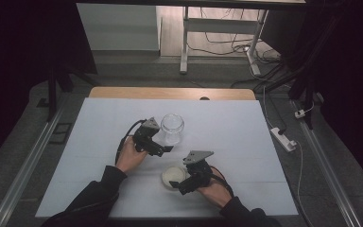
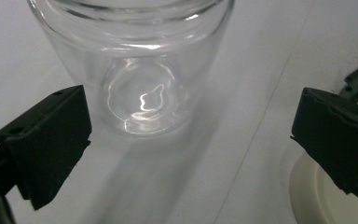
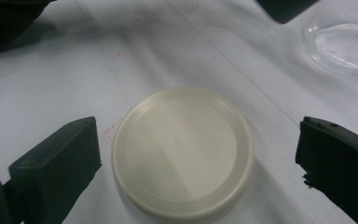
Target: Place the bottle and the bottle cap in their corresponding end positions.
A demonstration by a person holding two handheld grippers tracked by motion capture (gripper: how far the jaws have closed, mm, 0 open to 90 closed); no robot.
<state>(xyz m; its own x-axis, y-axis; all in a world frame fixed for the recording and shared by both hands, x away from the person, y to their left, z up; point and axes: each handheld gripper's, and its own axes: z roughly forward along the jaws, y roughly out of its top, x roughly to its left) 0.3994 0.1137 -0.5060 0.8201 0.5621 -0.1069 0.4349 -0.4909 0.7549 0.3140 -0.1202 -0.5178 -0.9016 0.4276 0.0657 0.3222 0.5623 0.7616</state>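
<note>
A clear glass jar [image 1: 172,128] was seen standing upright and uncapped on the white sheet covering the bench [image 1: 227,123], a little left of the middle. The left gripper [image 1: 163,149] was held just beside the jar's near side, and its jaws were spread wide apart with nothing between them. In the left gripper view the jar [image 2: 137,70] was seen ahead of the jaws, nearer to the left jaw, and no contact with either jaw could be made out; its mouth was cut off by the top edge of that view.

A round cream-coloured lid [image 1: 174,176] was laid flat on the bench, nearer the person than the jar and slightly to the right of it, apart from the jar. The right gripper [image 1: 182,185] was held over the lid, with its jaws also wide open. In the right gripper view the lid [image 3: 182,151] was seen between the two jaws, resting on the sheet and gripped by neither. The base of the jar [image 3: 342,44] was visible at the upper right corner of that view.
</note>
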